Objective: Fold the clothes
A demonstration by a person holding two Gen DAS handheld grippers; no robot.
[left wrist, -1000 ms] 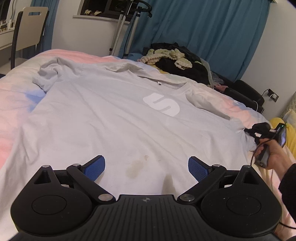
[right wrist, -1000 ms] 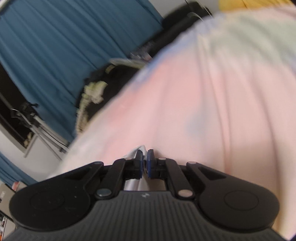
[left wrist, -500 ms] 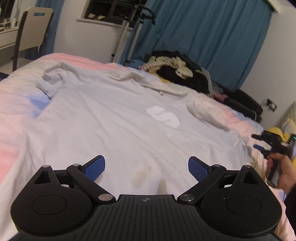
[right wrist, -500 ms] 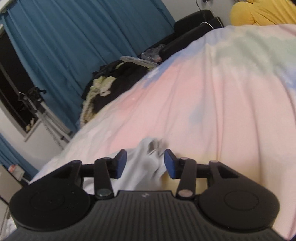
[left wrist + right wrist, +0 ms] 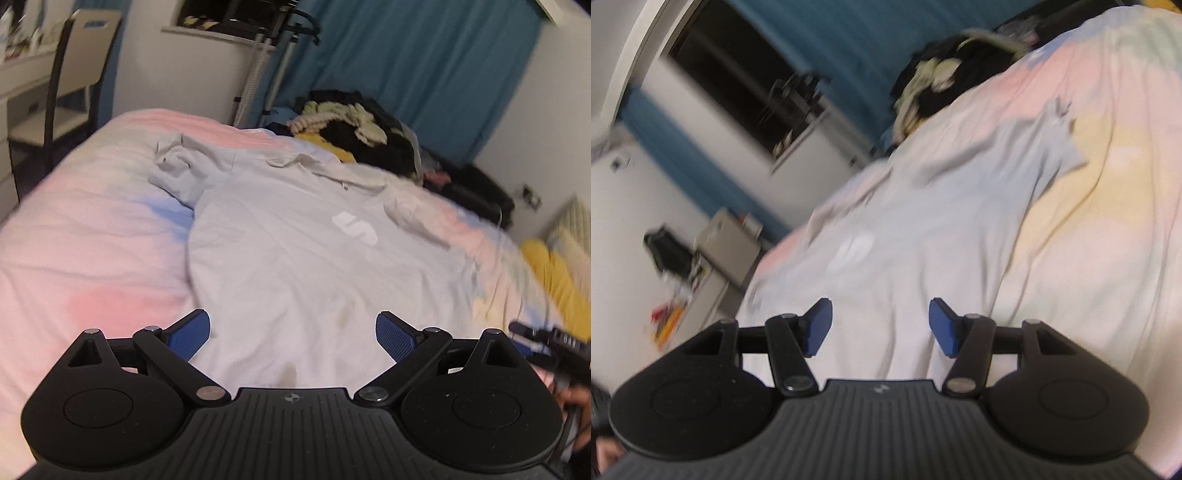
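Observation:
A pale grey T-shirt (image 5: pixel 295 258) with a white logo (image 5: pixel 354 229) lies spread flat, front up, on the bed (image 5: pixel 81 251); the right wrist view shows it (image 5: pixel 923 236) tilted and blurred. My left gripper (image 5: pixel 293 338) hovers open above the shirt's lower hem, nothing between its blue pads. My right gripper (image 5: pixel 880 326) hangs over the shirt's lower right part, its jaws opening with nothing between them. It shows in the left wrist view (image 5: pixel 543 343) at the right edge, held by a hand (image 5: pixel 576 402).
A heap of dark and cream clothes (image 5: pixel 354 129) lies at the bed's far end before a blue curtain (image 5: pixel 406 55). A chair (image 5: pixel 77 81) and desk stand far left, a metal stand (image 5: pixel 266 62) behind the bed. Yellow fabric (image 5: pixel 554 273) sits at the right.
My right gripper let go of the shirt's sleeve, opened and drew back and up, swinging left toward the shirt's body. My left gripper pulled back and rose, still open.

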